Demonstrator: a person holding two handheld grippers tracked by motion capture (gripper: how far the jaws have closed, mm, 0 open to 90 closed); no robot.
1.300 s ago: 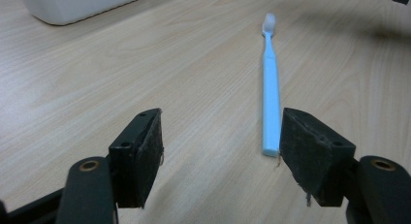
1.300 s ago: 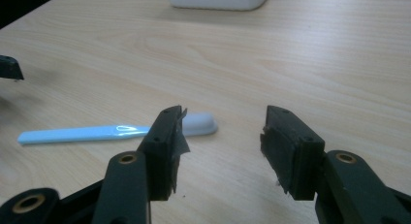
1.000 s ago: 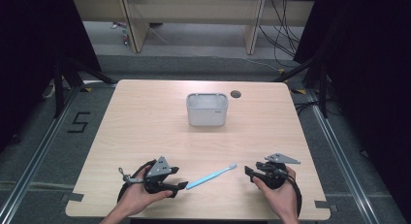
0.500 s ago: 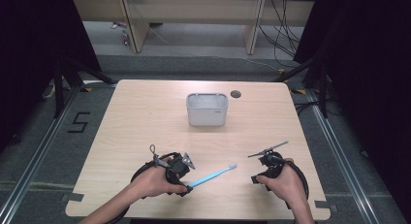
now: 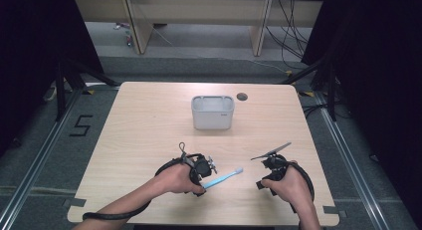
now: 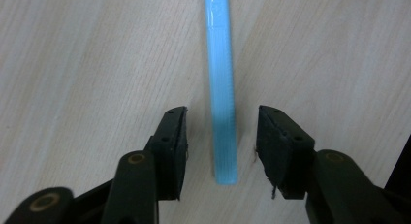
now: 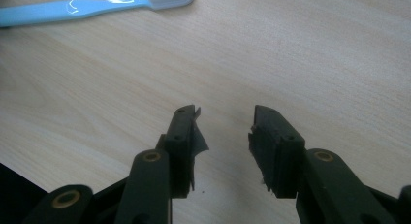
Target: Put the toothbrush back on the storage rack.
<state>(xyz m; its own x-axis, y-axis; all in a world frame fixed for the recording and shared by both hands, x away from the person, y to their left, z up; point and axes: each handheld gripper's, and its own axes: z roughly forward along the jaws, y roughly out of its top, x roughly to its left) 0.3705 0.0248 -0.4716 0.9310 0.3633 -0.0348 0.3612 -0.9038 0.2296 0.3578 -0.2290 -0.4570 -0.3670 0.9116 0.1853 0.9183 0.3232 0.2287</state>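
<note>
Left gripper view shows the left tongs (image 6: 222,136) straddling the blue toothbrush (image 6: 222,98) handle on the counter (image 6: 87,64), having just narrowed without clamping yet; right tongs (image 7: 225,141), also narrowing, stay empty nearby.

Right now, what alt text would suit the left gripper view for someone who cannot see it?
A light blue toothbrush handle lies on a pale wooden table, its end between the two black jaws of the left gripper, which have just been closing. A gap remains on each side, so nothing is gripped yet.
</note>
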